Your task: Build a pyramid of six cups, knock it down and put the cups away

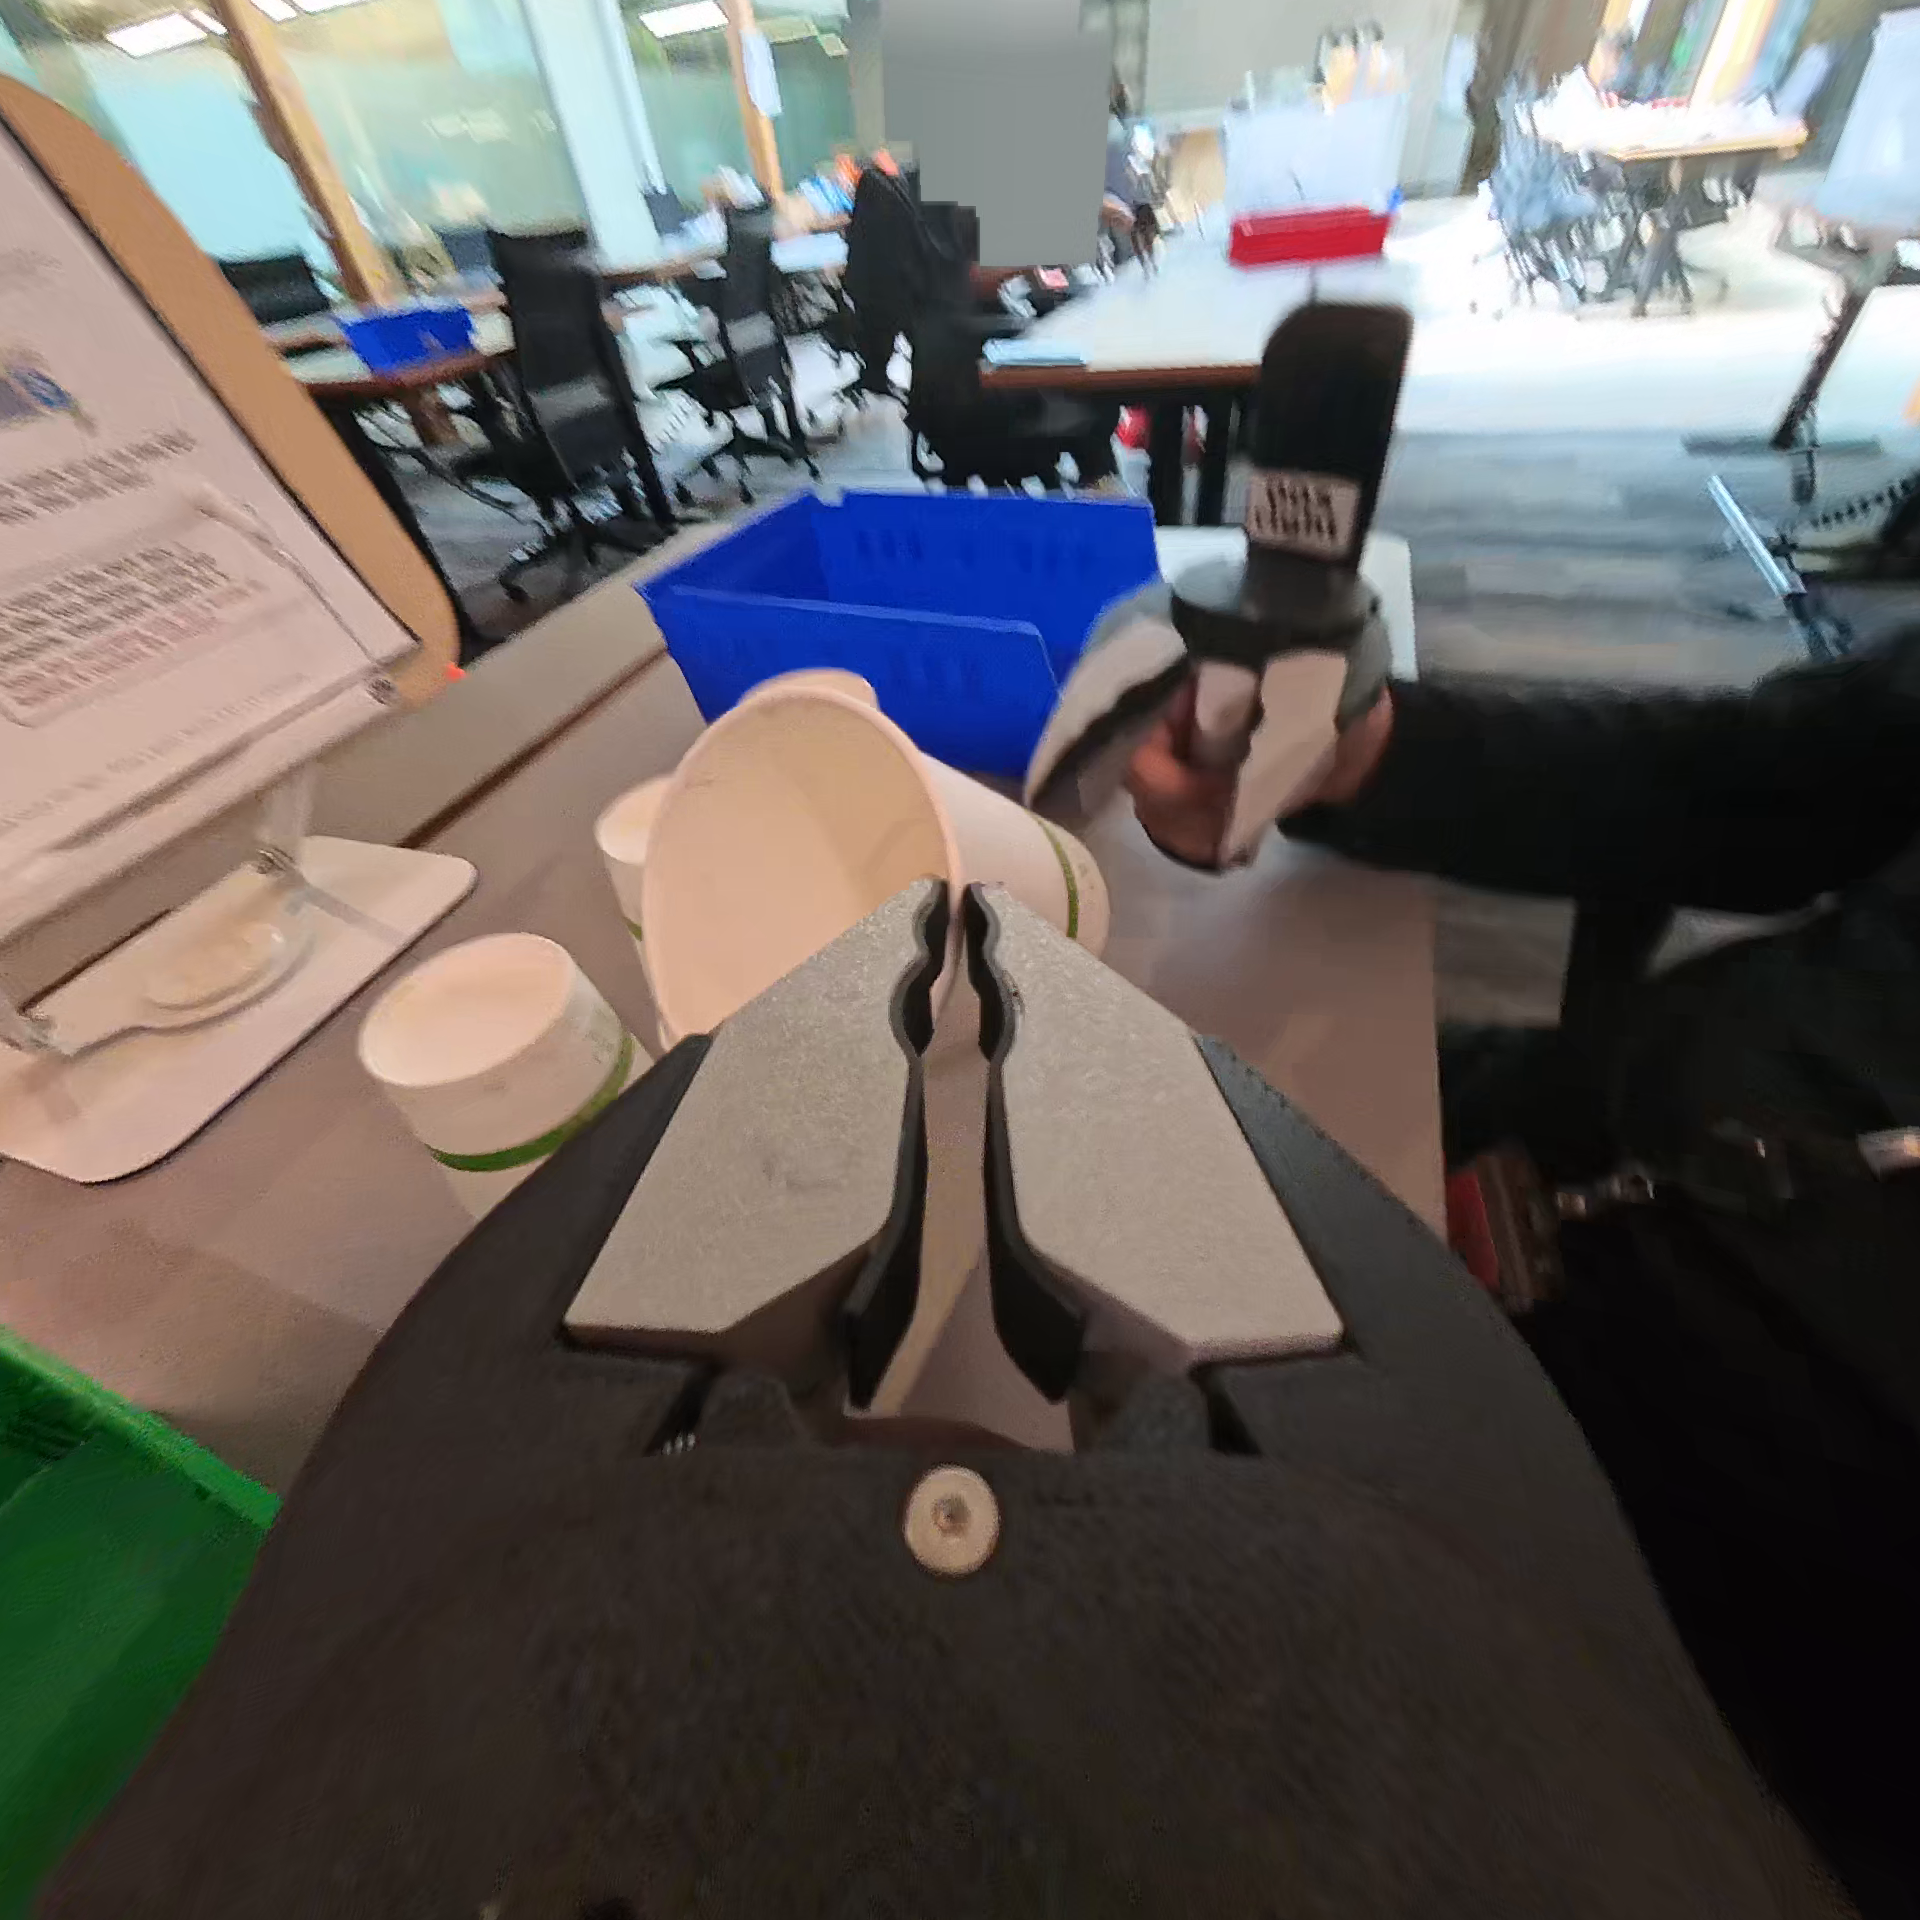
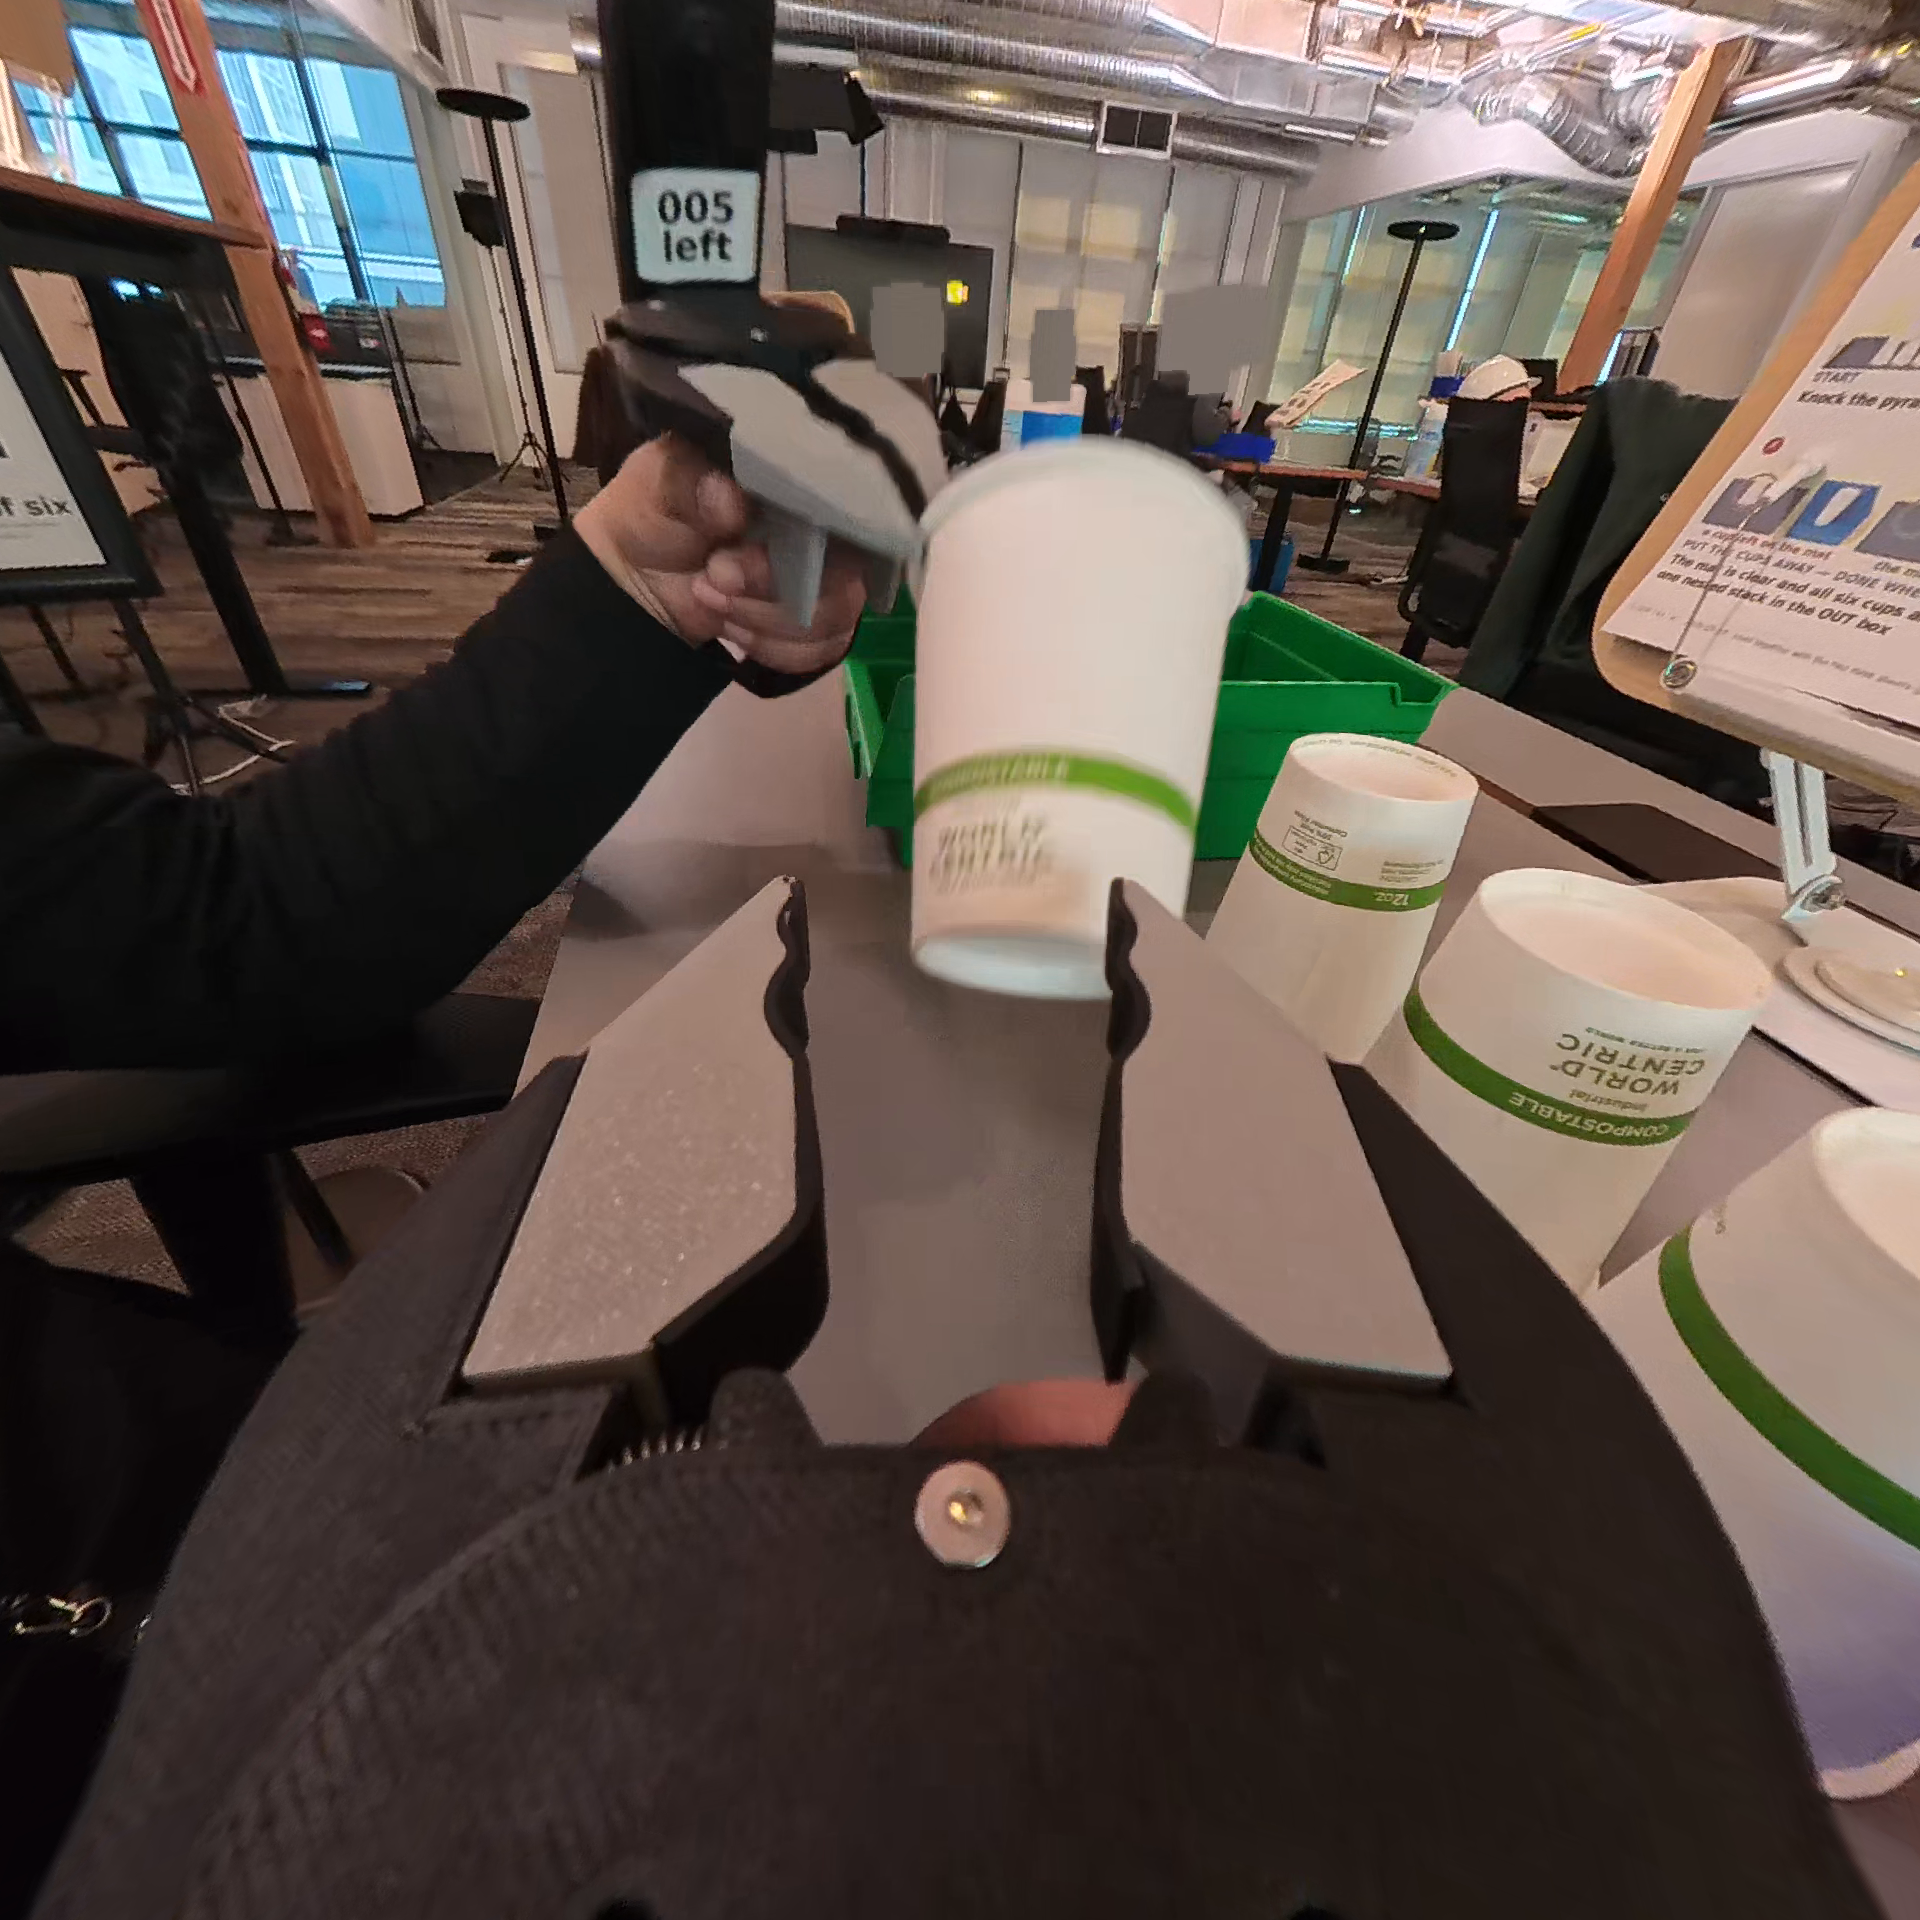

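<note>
We have the left hand-held gripper (image 1: 958, 940) clenched on the rim of one cup (image 2: 1070, 717), carried upright in the air above the table (image 2: 707, 810). The right hand-held gripper (image 2: 954, 940) is released, jaws wide apart, nothing between them, held low just short of that cup.

Progress, as we judge it: no pyramid stands. Three cups sit mouth-down in a row on the table: far cup (image 2: 1340, 883), middle cup (image 2: 1569, 1060), near cup (image 2: 1787, 1403). That looks like a bottom row, with the lifted cup still to be turned over for the second tier. We count four cups; the other two are not seen. The knock-down and putting away appear still ahead, though a later stage cannot be ruled out.

Surface: grey table, a white mat (image 1: 114, 1081) under the cups at the sign side. Green bin (image 2: 1320, 707) at one end, blue bin (image 1: 894, 623) at the other. An instruction sign (image 1: 156, 582) on a clear stand.

Room: open office, desks, black chairs, wooden posts, large windows.
</note>
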A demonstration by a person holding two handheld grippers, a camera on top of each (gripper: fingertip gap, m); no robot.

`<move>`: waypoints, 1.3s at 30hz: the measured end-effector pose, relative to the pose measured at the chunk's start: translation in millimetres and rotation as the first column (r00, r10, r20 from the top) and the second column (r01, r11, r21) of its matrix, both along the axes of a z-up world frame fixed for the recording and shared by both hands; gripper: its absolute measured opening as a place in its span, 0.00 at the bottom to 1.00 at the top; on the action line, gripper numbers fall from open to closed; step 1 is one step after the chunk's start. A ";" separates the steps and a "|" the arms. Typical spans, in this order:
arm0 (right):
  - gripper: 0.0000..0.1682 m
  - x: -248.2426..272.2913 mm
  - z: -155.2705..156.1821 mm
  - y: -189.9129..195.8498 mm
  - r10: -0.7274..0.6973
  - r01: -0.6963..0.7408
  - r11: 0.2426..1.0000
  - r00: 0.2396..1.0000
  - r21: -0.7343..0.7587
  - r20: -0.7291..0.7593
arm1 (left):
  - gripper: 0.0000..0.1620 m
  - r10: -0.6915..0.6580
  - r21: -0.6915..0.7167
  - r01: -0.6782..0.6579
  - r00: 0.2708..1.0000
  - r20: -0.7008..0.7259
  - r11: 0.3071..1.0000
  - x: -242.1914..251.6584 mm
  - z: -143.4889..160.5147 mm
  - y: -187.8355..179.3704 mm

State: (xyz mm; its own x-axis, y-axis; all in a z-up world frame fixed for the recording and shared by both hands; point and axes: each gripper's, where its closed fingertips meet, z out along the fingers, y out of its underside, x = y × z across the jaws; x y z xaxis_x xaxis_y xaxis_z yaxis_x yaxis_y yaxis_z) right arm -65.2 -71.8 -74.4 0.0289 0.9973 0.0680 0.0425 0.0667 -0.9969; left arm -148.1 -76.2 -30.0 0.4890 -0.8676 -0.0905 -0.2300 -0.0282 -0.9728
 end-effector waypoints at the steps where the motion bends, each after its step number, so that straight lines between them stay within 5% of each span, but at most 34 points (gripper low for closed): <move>1: 0.33 -0.6 -1.3 -1.0 0.006 -0.006 1.000 1.000 -0.002 0.006 | 0.00 0.033 0.007 -0.033 0.999 0.043 0.999 -2.1 10.8 2.8; 5: 0.34 -6.3 -11.2 -5.6 0.027 -0.027 1.000 0.998 -0.015 0.048 | 0.00 0.120 0.018 -0.126 0.970 0.212 0.992 -5.4 48.3 9.2; 13: 0.36 -32.9 -12.9 -15.6 0.055 -0.055 0.996 0.999 -0.063 0.000 | 0.00 -0.001 0.081 -0.032 0.929 0.371 0.996 31.3 93.0 -20.0; 21: 0.35 -8.4 41.4 16.2 -0.101 0.064 0.989 0.950 -0.134 -0.296 | 0.00 -0.010 -0.017 0.017 0.938 0.346 1.000 49.1 71.8 -8.3; 30: 0.41 18.2 61.7 38.8 -0.224 0.183 0.973 0.890 -0.138 -0.397 | 0.00 -0.077 -0.175 0.157 0.917 0.392 0.972 58.2 40.8 8.0; 39: 0.44 35.7 77.5 40.2 -0.204 0.129 0.975 0.846 -0.183 -0.492 | 0.00 -0.214 -0.233 0.307 0.911 0.353 0.923 87.8 18.1 -5.6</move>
